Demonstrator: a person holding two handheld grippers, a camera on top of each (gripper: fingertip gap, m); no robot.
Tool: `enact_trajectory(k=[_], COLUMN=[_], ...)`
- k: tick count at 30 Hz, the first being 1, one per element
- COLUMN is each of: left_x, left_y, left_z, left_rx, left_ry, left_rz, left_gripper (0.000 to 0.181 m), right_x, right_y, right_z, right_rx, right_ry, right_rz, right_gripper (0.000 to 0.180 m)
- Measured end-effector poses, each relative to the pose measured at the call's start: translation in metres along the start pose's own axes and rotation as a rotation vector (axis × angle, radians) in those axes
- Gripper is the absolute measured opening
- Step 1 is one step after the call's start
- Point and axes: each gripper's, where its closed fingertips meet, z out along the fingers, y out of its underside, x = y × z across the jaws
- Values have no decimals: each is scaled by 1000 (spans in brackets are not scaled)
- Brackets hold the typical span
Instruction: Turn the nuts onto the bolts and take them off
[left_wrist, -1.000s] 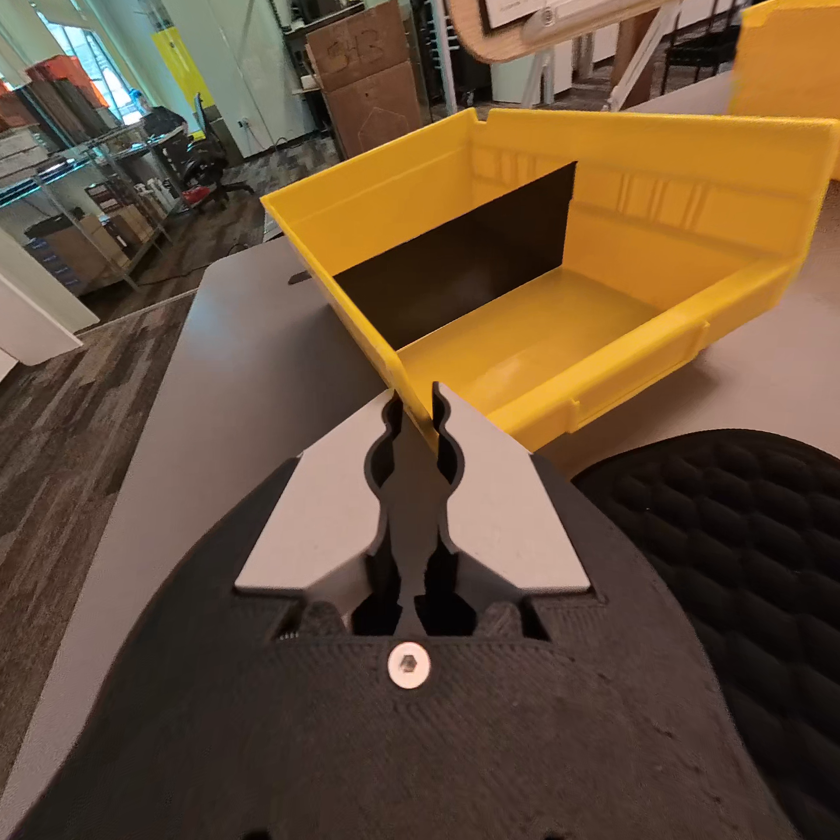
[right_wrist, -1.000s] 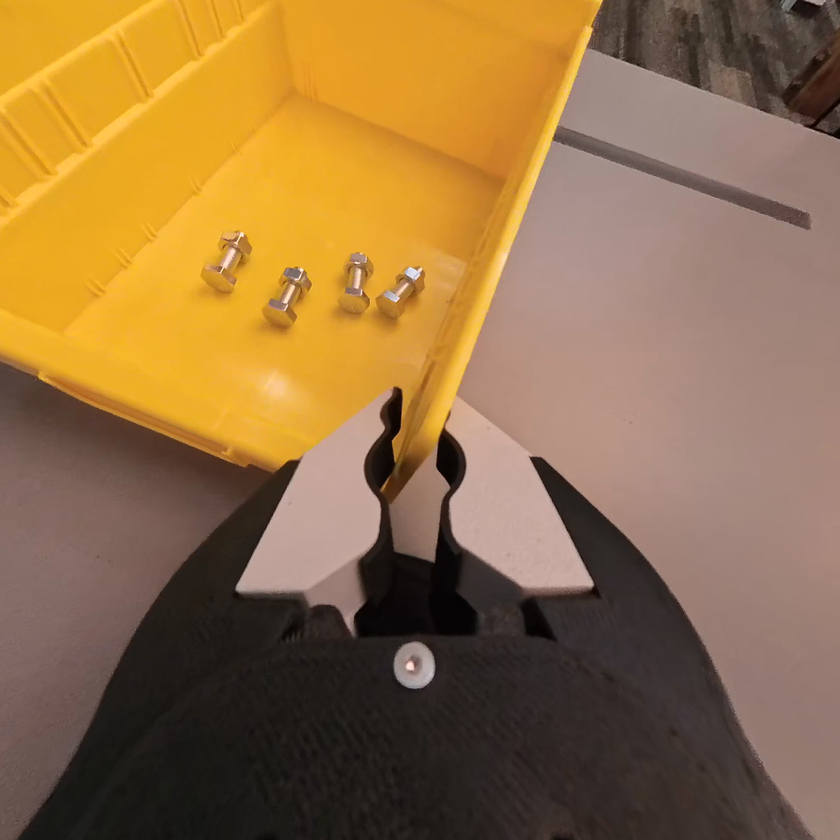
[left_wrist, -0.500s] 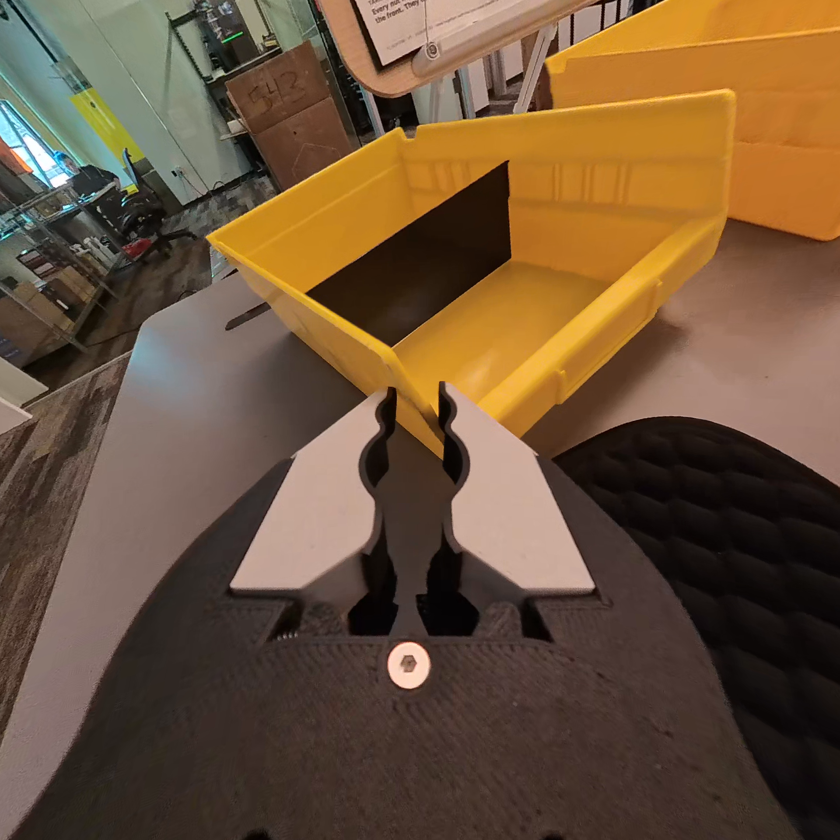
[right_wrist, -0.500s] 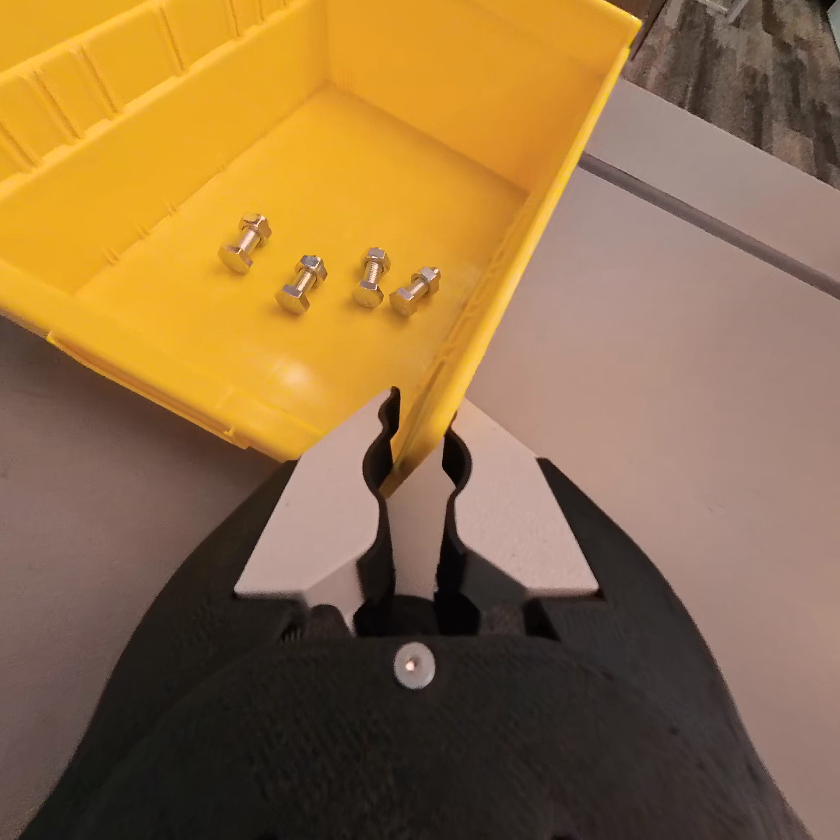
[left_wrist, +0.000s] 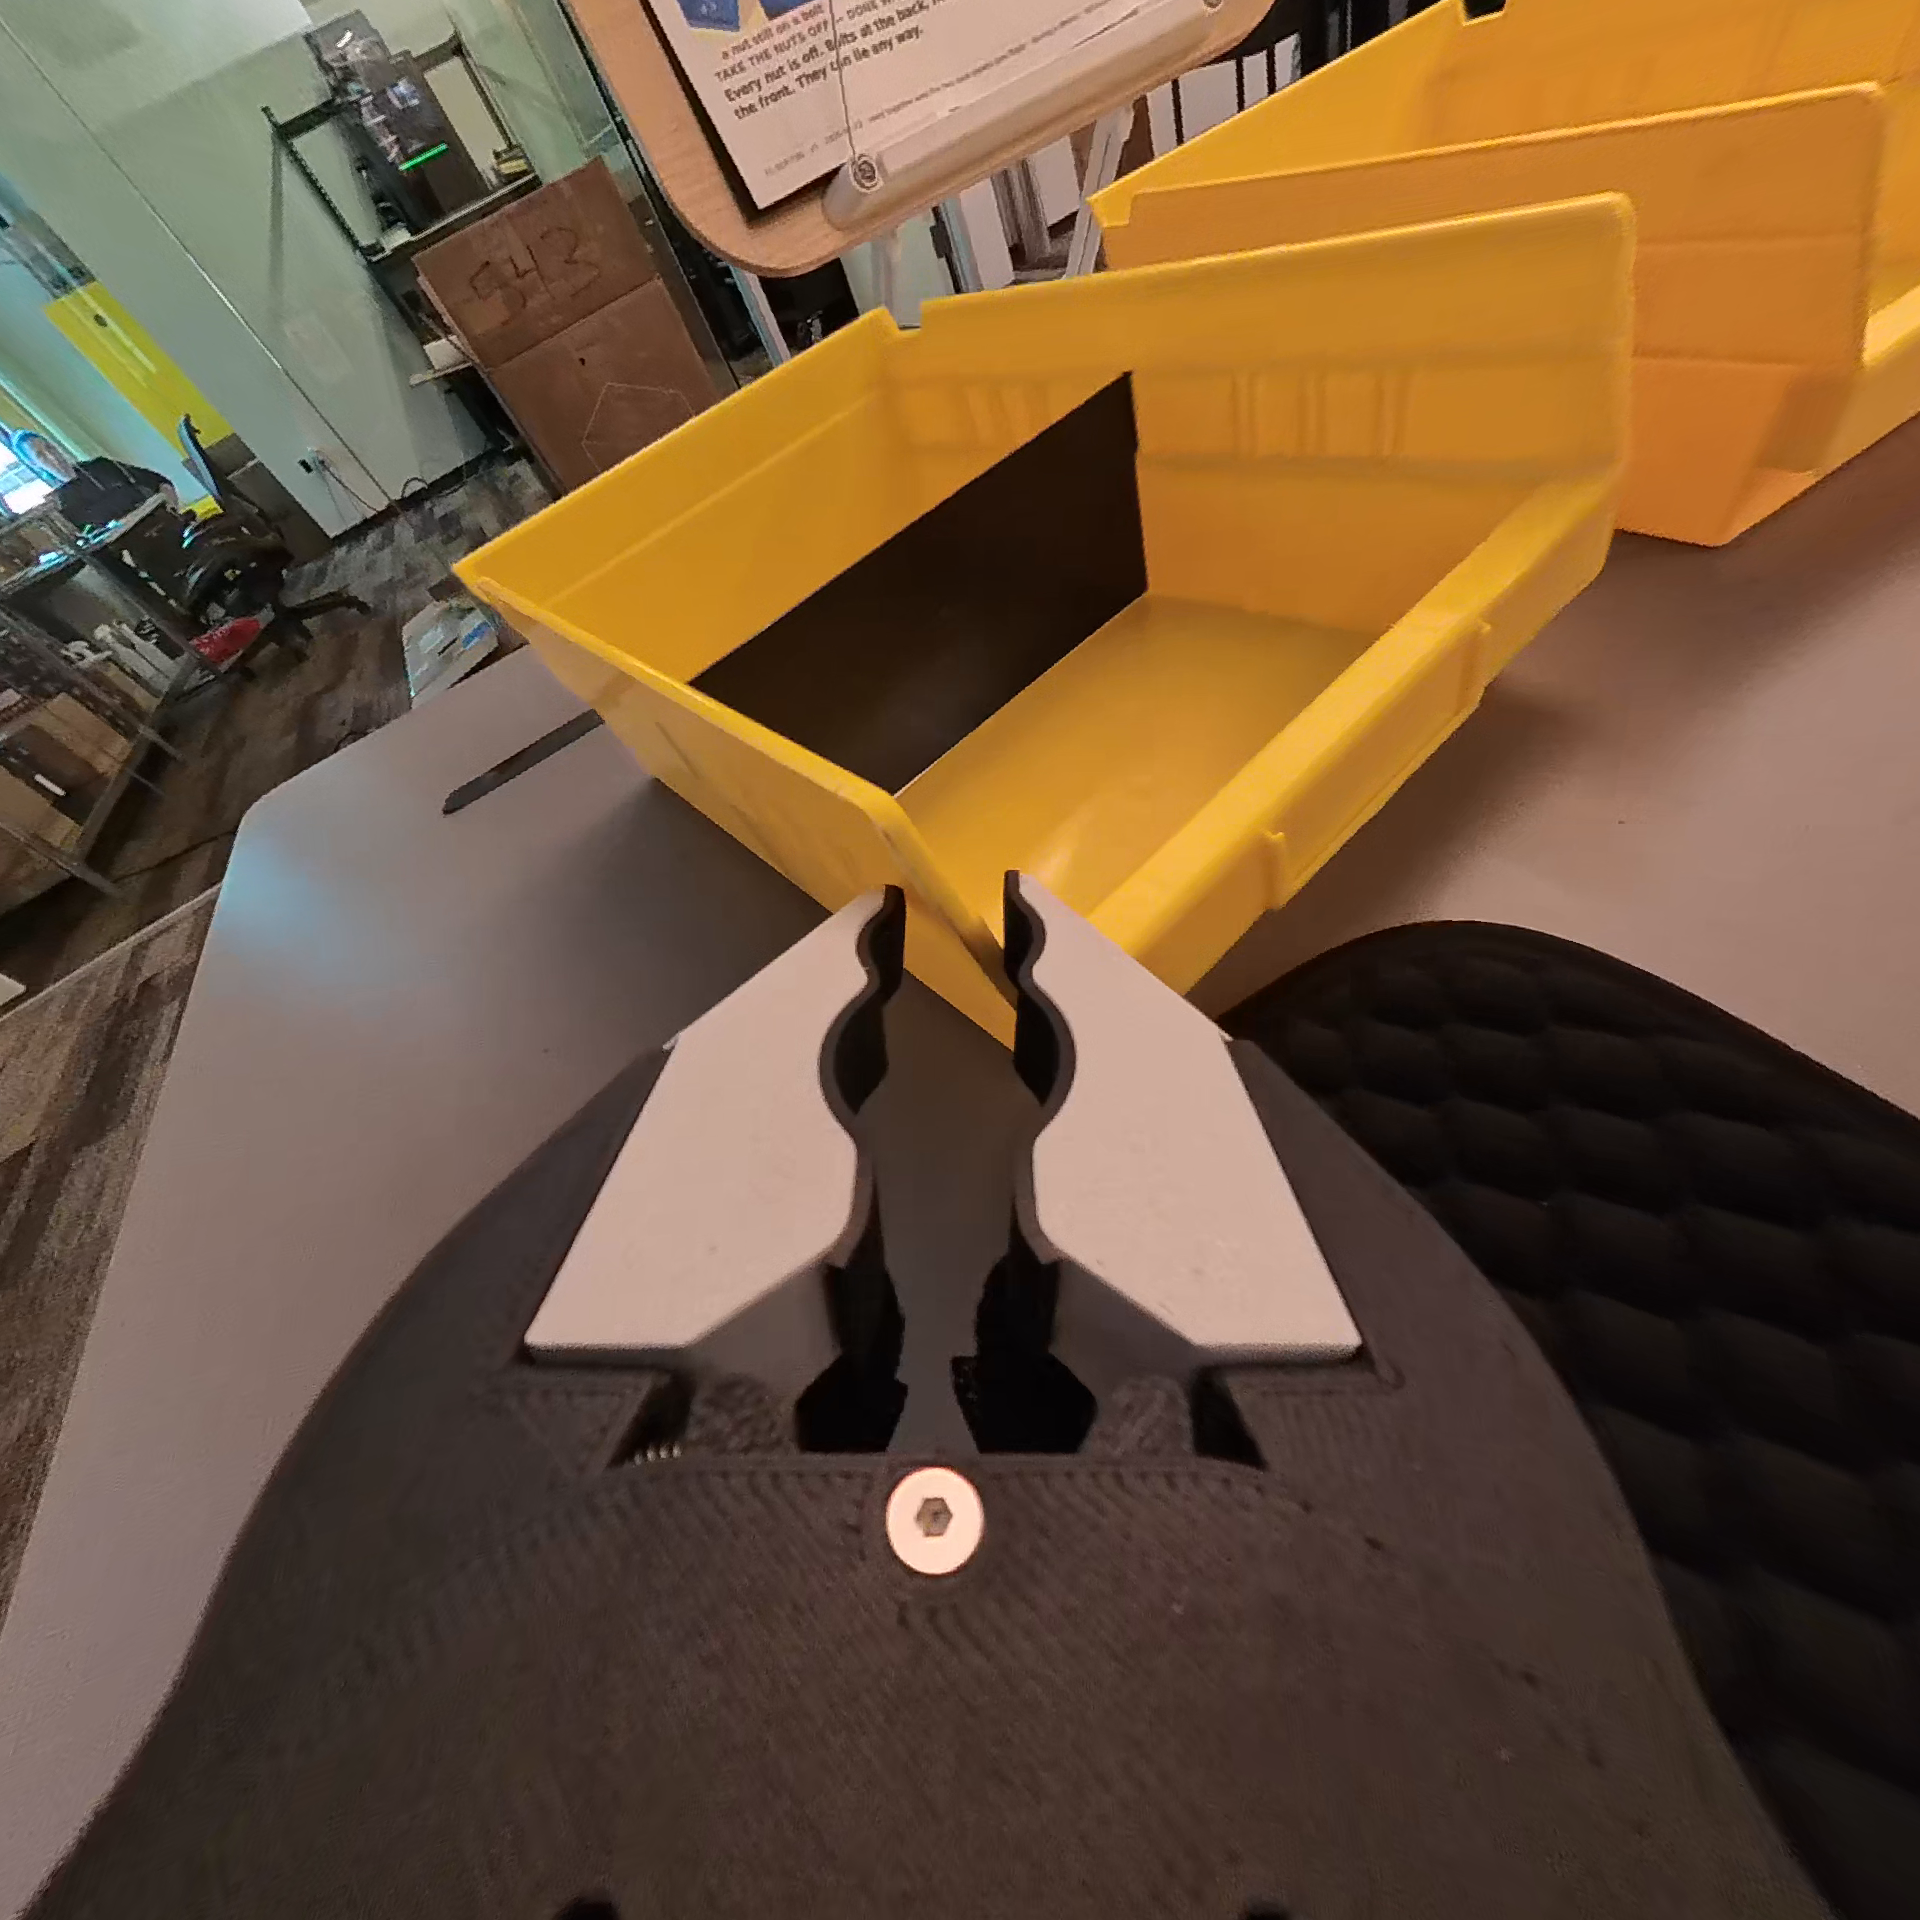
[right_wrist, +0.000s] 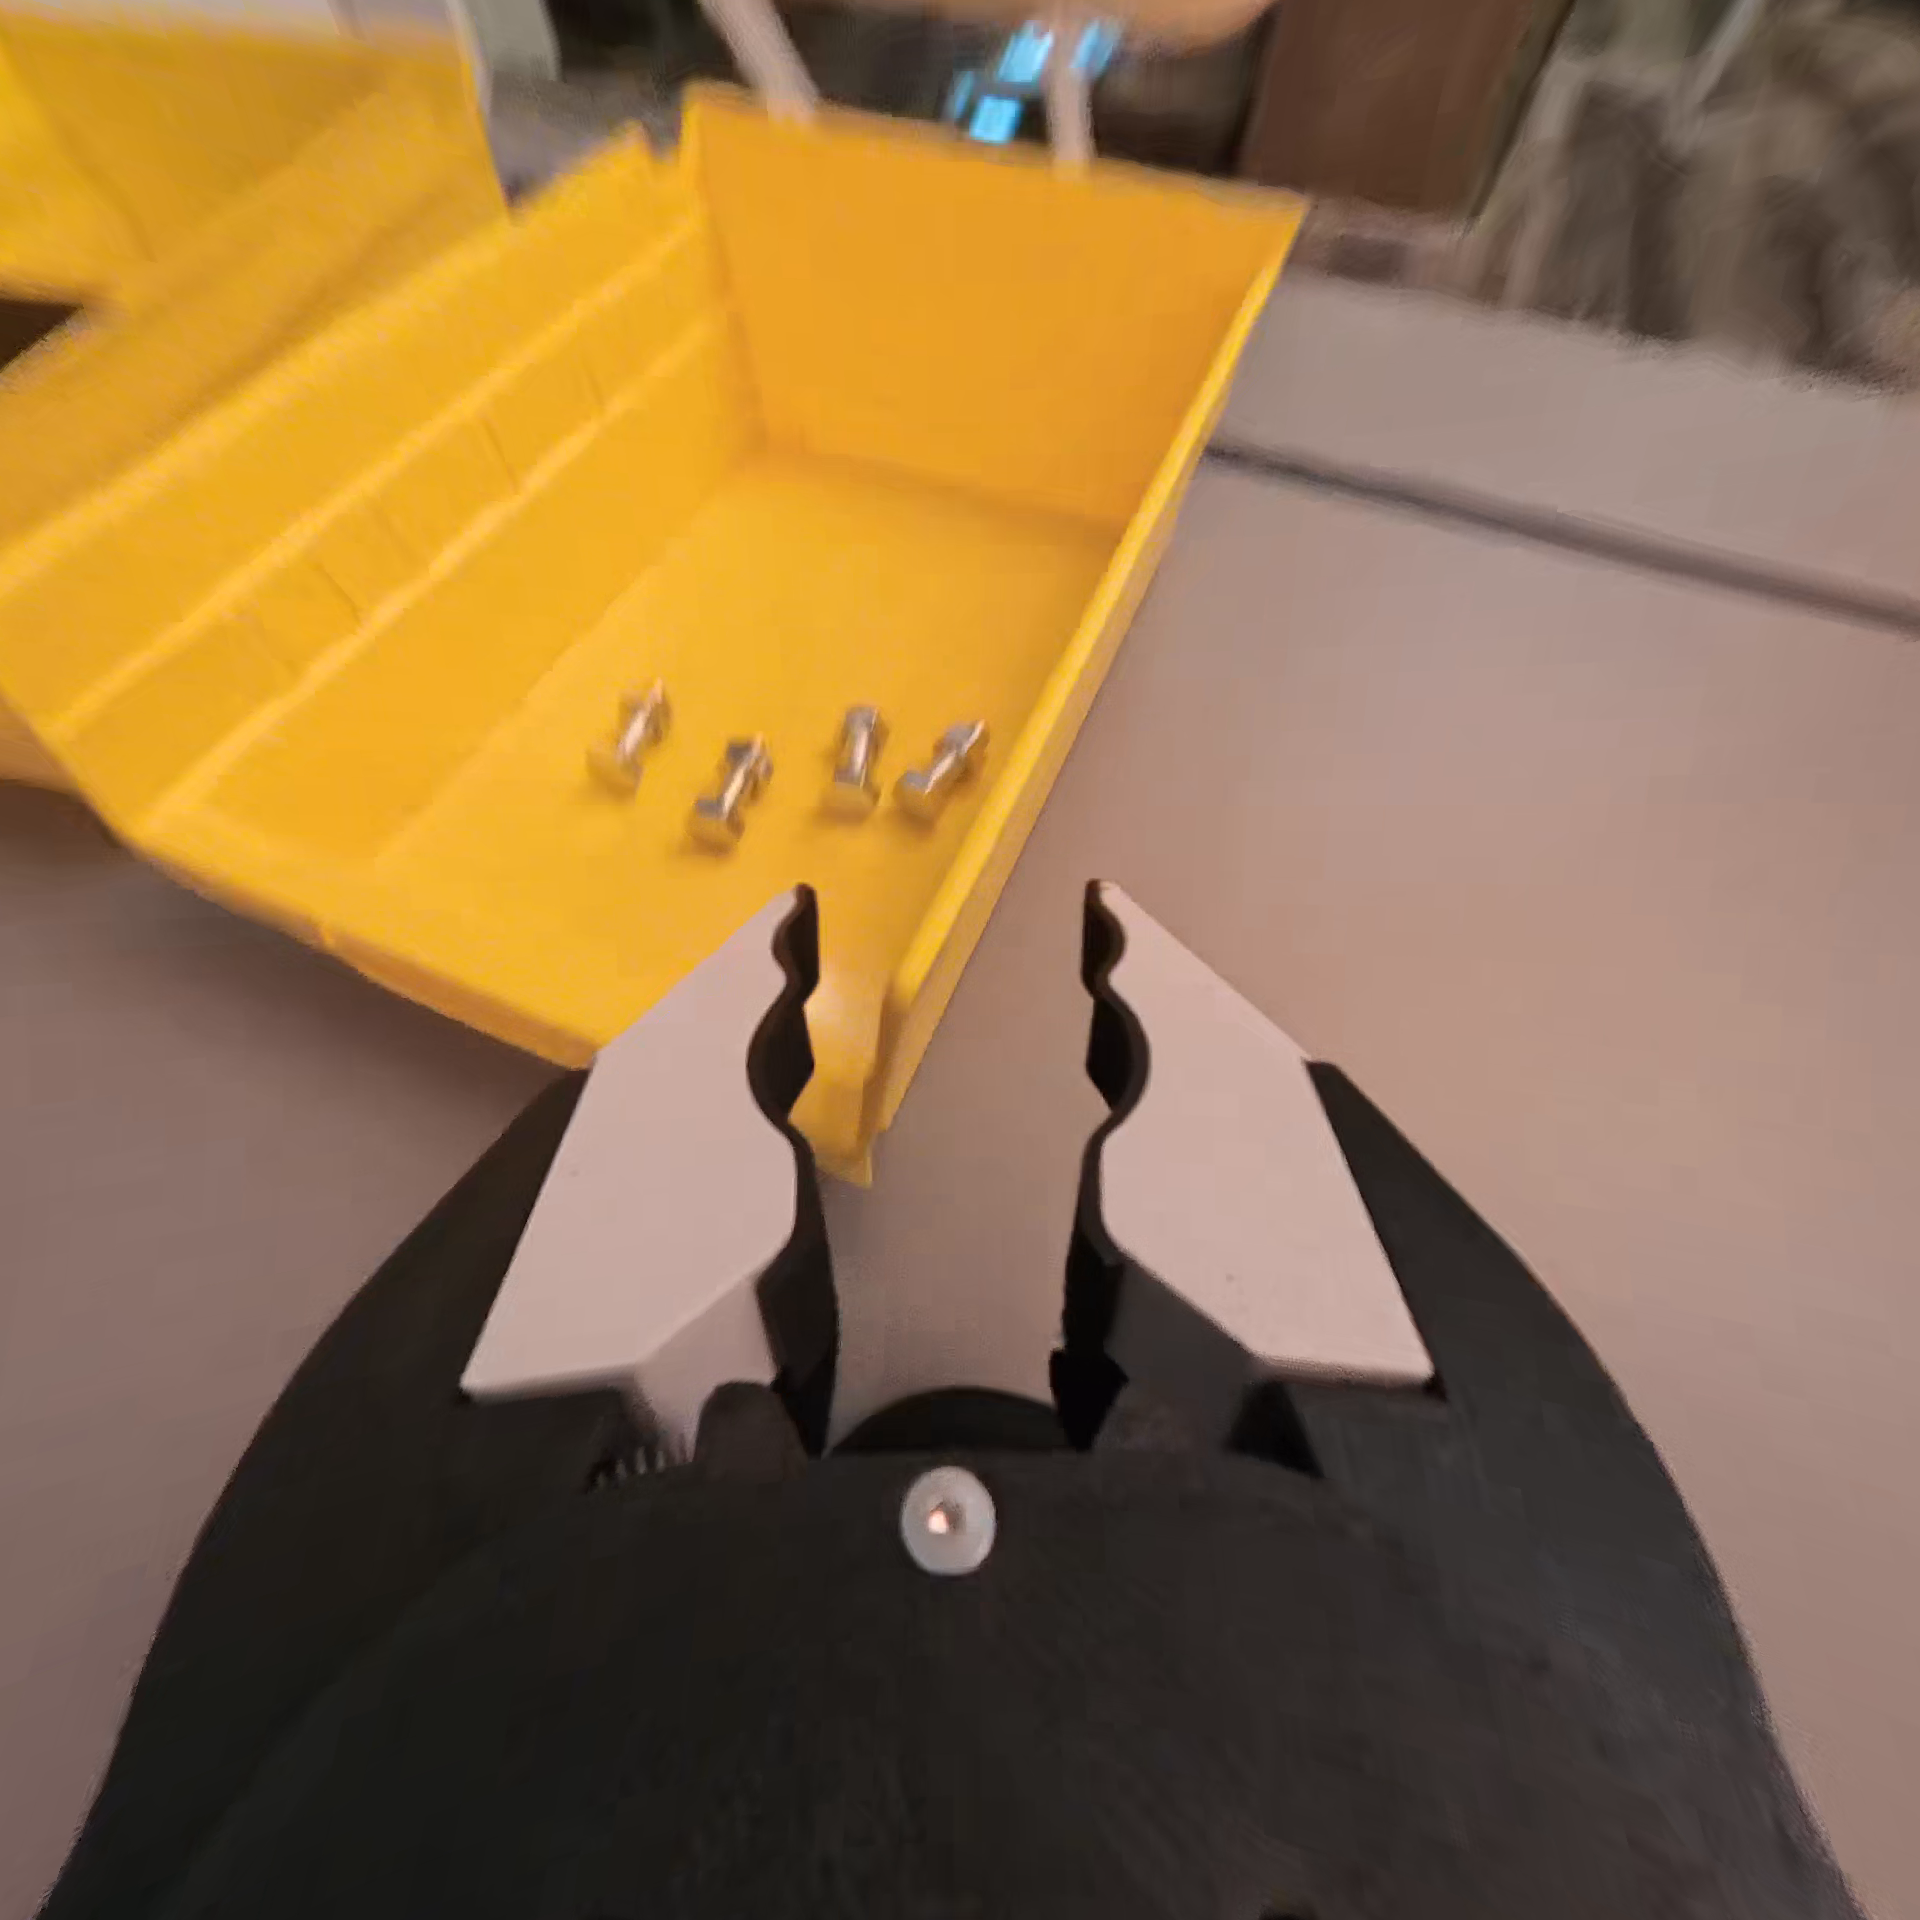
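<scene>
Several silver bolts with nuts on them (right_wrist: 727, 800) lie in a row on the floor of a yellow bin (right_wrist: 1195, 436) in the right wrist view. My right gripper (right_wrist: 951, 904) is open. The bin's near right corner sits between its fingers, close to the left one. In the left wrist view a second yellow bin (left_wrist: 1351, 727) has a black divider (left_wrist: 935, 582), and the part of its floor that shows is bare. My left gripper (left_wrist: 954, 899) is shut on this bin's near corner wall, which runs slantwise between the fingers.
Both bins stand on a grey table (left_wrist: 364, 1039). Another yellow bin (left_wrist: 1558, 229) stands behind the divided one. A black quilted pad (left_wrist: 1610, 1247) lies to the right of my left gripper. A wooden board with a sheet (left_wrist: 883, 104) stands behind. The table edge and floor are at the left. There is about 45 cm between the tips of the two grippers.
My right gripper has opened, let go of the bin's corner and drawn back; its view is blurred. The left gripper keeps its hold while its bin has swung to the right.
</scene>
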Motion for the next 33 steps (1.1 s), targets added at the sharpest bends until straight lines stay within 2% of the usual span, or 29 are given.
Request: enact_trajectory(k=[3,4,7,8,10,12,18,20,22,24,33], left_x=[1,2,2,2,4,3,-17,-24,-31,-34,-35], left_y=[0,0,-1,-3,-6,-6,-16,-21,-23,-23,-19], left_z=[-1,0,0,0,0,0,-9,-15,-19,-21,-18], left_rx=[6,11,12,19,32,34,97,128,144,147,98], left_ry=[10,14,21,15,12,0,-113,-149,-179,-198,-232], left_rz=[-2,-7,-21,-20,-18,-11,-5,-15,-27,-32,20], left_gripper=[17,18,24,41,64,74,78,77,77,77,76], right_x=[-14,-34,-127,-157,-197,-210,-235,-228,-216,-211,-210], right_y=[-63,-85,-125,-128,-126,-117,-85,-74,-63,-53,-52], right_z=[-41,-52,-53,-45,-18,18,98,114,125,132,136], right_rx=[244,306,293,225,45,-134,-484,-554,-611,-670,-773], right_ry=[95,67,-213,-309,-394,-349,-339,-252,-153,-111,-58], right_rz=[-61,-83,-70,-49,-37,-77,19,-22,-87,-82,-8], right_gripper=[50,50,54,53,50,44,43,43,43,50,46])
